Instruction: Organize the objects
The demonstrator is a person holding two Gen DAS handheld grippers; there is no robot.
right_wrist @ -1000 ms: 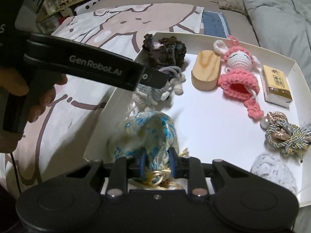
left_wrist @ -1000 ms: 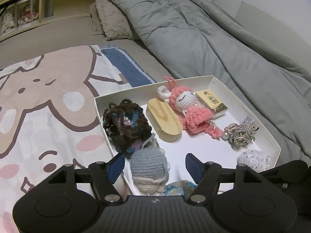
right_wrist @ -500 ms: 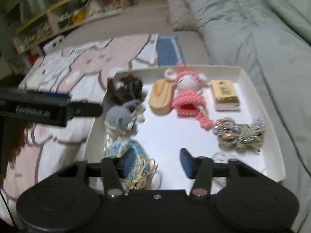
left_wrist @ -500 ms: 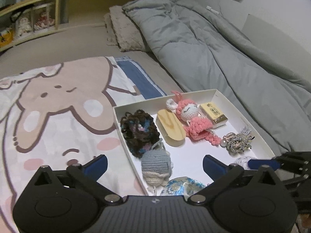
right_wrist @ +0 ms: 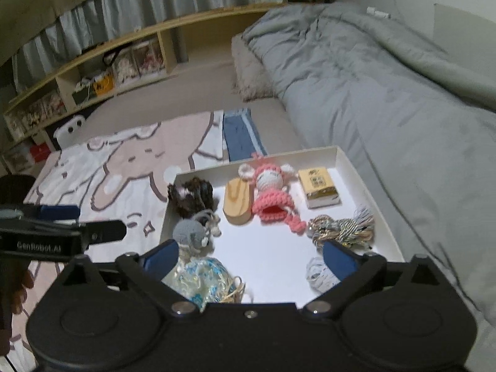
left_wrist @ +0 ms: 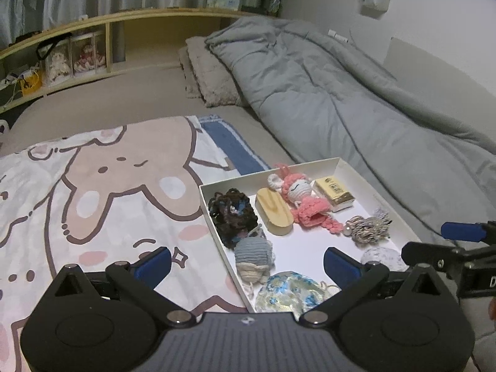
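Pink crochet doll (left_wrist: 305, 204), white tray (left_wrist: 365, 173)

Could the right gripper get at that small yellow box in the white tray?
Probably yes. The small yellow box lies uncovered at the white tray's far right; the right gripper, its fingers opening with nothing between them, has nothing in its way.
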